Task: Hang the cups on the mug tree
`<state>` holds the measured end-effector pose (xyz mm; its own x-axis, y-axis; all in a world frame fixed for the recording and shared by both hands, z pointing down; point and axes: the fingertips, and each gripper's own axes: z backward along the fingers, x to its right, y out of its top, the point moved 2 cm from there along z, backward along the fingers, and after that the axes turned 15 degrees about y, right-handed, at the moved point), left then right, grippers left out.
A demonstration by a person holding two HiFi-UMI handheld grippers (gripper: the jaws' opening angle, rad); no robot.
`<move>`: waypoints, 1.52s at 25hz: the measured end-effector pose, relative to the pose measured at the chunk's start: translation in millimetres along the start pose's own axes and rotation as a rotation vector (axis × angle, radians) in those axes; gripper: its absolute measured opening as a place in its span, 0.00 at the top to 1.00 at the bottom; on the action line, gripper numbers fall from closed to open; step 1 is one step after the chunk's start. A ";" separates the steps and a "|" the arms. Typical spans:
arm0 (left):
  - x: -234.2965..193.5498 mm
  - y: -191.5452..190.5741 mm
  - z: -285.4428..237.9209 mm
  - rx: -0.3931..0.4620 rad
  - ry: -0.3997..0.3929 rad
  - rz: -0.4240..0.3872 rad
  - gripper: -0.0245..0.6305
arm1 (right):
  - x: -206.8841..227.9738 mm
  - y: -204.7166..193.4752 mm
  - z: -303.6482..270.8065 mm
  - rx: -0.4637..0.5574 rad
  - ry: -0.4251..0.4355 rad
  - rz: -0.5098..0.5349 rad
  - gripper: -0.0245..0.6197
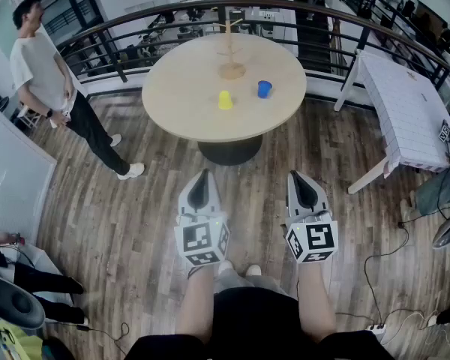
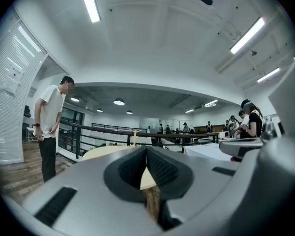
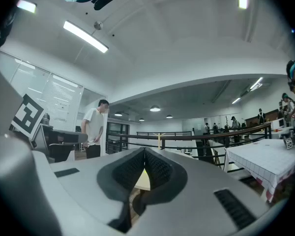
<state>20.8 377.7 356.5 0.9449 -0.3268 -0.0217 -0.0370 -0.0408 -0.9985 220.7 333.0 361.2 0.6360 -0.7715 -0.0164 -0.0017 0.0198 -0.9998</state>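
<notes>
A round wooden table (image 1: 180,103) is standing well ahead of the left gripper (image 1: 203,174) and right gripper (image 1: 297,175), carrying a yellow cup (image 1: 225,100) nearest them, a blue cup (image 1: 264,88) just rightward, and a mug tree (image 1: 231,69) farthest off.

Left gripper (image 1: 202,177) and right gripper (image 1: 298,178): pale grey tapering shells with black ribbed pads (image 2: 160,168); each carried a cube (image 1: 202,240) of black-and-white square markers. The wearer had black clothing (image 1: 255,321) and white shoes (image 1: 253,271).

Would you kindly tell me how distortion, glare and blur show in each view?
Head view: fisheye bows the floorboards, table evenly lit and sharp. Left gripper view: strip light blown out, dark rounded corners. Right gripper view: same vignette, ceiling light glaring.
</notes>
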 end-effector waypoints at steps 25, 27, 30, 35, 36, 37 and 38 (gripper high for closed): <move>7.7 19.7 -43.1 0.000 -0.047 0.061 0.94 | 12.4 31.9 -36.6 0.071 0.024 0.040 0.95; 3.0 18.9 -51.1 -0.003 -0.034 0.053 0.94 | 13.9 28.8 -48.4 0.062 0.038 0.038 0.95; -11.7 9.9 -60.8 -0.026 0.002 0.062 0.94 | 12.7 19.1 -65.7 0.048 0.066 0.023 0.95; -19.9 -4.6 -101.2 -0.056 0.015 0.055 0.94 | 33.1 3.0 -102.8 0.028 0.072 0.007 0.95; -20.5 -6.8 -114.4 -0.063 0.017 0.057 0.94 | 41.1 -0.6 -111.8 0.019 0.067 -0.001 0.95; -22.0 -9.0 -130.7 -0.071 0.021 0.062 0.94 | 49.6 -3.4 -122.1 0.012 0.062 -0.008 0.95; -25.2 -11.8 -149.6 -0.079 0.028 0.071 0.94 | 57.6 -5.5 -134.0 0.008 0.060 -0.013 0.95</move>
<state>-51.3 245.1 376.5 0.9294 -0.3580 -0.0895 -0.1302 -0.0909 -0.9873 153.9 203.2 364.2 0.5888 -0.8083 -0.0045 0.0125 0.0146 -0.9998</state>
